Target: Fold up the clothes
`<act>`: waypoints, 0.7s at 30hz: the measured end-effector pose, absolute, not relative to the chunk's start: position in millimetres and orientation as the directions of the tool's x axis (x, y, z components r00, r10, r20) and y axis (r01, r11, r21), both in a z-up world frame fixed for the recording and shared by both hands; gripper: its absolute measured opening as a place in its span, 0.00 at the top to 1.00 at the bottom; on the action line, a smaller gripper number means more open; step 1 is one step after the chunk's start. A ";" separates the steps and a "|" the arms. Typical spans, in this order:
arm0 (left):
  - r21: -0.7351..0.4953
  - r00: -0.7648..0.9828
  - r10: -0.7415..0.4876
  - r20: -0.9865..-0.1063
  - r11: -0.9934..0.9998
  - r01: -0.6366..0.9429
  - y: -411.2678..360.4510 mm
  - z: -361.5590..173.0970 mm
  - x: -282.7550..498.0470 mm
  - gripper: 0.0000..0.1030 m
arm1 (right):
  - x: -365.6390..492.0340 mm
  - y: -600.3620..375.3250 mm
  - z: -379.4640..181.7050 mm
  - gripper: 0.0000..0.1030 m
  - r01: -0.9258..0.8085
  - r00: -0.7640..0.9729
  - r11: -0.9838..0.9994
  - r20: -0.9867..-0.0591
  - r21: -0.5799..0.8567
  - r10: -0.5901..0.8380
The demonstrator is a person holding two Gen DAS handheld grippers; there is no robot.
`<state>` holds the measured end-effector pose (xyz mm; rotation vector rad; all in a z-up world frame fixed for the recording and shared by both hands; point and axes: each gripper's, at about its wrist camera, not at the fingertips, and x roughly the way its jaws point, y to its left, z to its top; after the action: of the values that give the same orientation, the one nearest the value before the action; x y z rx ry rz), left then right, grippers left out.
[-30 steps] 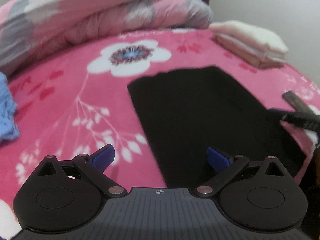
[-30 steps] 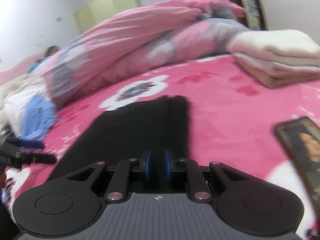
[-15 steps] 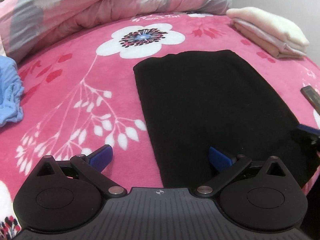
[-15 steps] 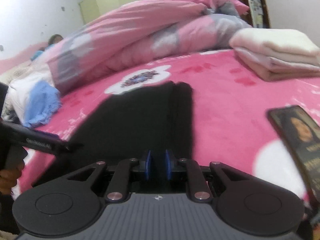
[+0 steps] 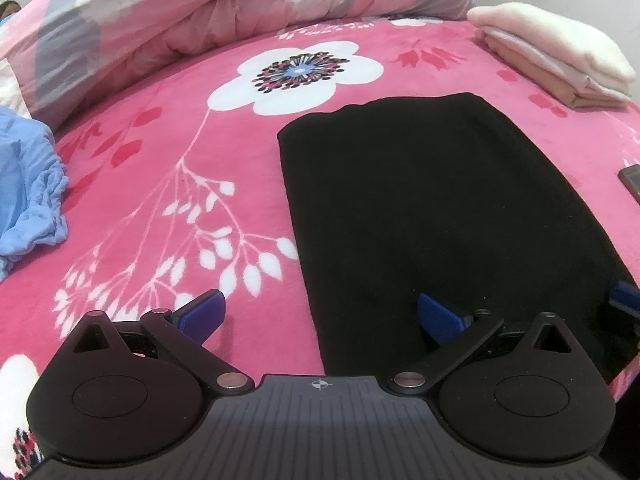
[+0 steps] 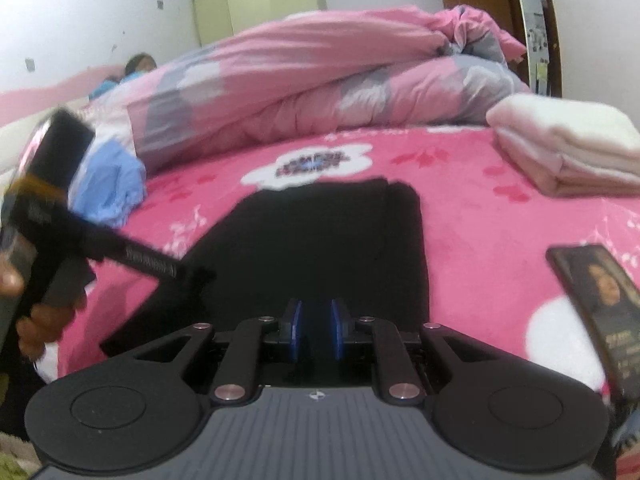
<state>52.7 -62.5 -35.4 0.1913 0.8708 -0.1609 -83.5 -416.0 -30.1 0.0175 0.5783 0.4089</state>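
Bed: I am working over a bright pink fleece blanket point(image 5: 168, 184) printed with white flowers; it covers the whole bed.
Landmark: the black folded garment point(image 5: 432, 216) lies flat on the blanket as a long rectangle, its near end at the bed edge below my tongs.
My left tongs point(image 5: 320, 312): spread wide and holding nothing, hovering at the garment's near left edge, one blue pad over the blanket, the other over the black cloth.
My right tongs point(image 6: 318, 334): blue pads drawn close with a narrow gap between them, over the garment's near end; whether they pinch cloth I cannot tell.
Behind the garment: a bunched pink and grey quilt point(image 5: 224, 12) is heaped along the far side of the bed.
Right of the garment, far: a folded stack of cream and beige clothes point(image 5: 556, 52).
Right of the garment, near: a dark phone point(image 6: 596, 296) lies on the blanket.
Left of the garment: a crumpled light blue cloth point(image 5: 28, 192).
Room: white walls, a pale yellow-green wardrobe point(image 6: 256, 4), a brown wooden door point(image 6: 476, 4).
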 end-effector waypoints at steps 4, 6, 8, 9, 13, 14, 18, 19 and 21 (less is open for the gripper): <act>0.103 0.634 -0.060 -0.771 0.971 0.216 -62.6 -35.7 52.4 0.00 | -94.5 -425.3 -30.6 0.85 -0.321 0.779 0.944 -0.546 0.076 0.309; 0.102 0.633 -0.057 -0.772 0.972 0.212 -63.0 -35.7 52.2 0.00 | -100.1 -427.4 -25.3 0.84 -0.301 0.795 0.953 -0.540 0.048 0.278; 0.107 0.635 -0.053 -0.771 0.972 0.211 -64.0 -35.6 51.4 0.00 | -105.1 -427.6 -19.7 0.84 -0.297 0.807 0.954 -0.526 0.034 0.270; 0.110 0.636 -0.050 -0.770 0.972 0.210 -64.5 -35.5 51.0 0.00 | -106.9 -425.7 -17.1 0.84 -0.315 0.806 0.948 -0.514 0.047 0.294; 0.116 0.636 -0.042 -0.770 0.972 0.205 -65.7 -35.0 50.9 0.00 | -108.5 -409.5 -13.7 0.84 -0.417 0.779 0.905 -0.480 0.083 0.403; 0.116 0.636 -0.041 -0.771 0.972 0.203 -65.8 -34.9 50.9 0.00 | -108.1 -404.1 -14.7 0.84 -0.438 0.769 0.895 -0.480 0.083 0.421; 0.115 0.635 -0.038 -0.771 0.973 0.198 -65.9 -35.1 50.2 0.00 | -107.9 -385.9 -22.2 0.84 -0.509 0.723 0.856 -0.495 0.090 0.482; 0.116 0.636 -0.037 -0.771 0.974 0.197 -66.0 -35.1 50.0 0.00 | -107.0 -383.0 -25.0 0.84 -0.518 0.712 0.850 -0.503 0.096 0.490; 0.118 0.637 -0.034 -0.770 0.974 0.195 -66.3 -35.2 49.6 0.00 | -104.8 -378.1 -31.6 0.83 -0.527 0.689 0.843 -0.527 0.107 0.498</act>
<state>49.6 -66.3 -35.2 0.1973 0.8724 -0.1315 -104.8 -378.1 -31.6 -0.0547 0.5727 0.5735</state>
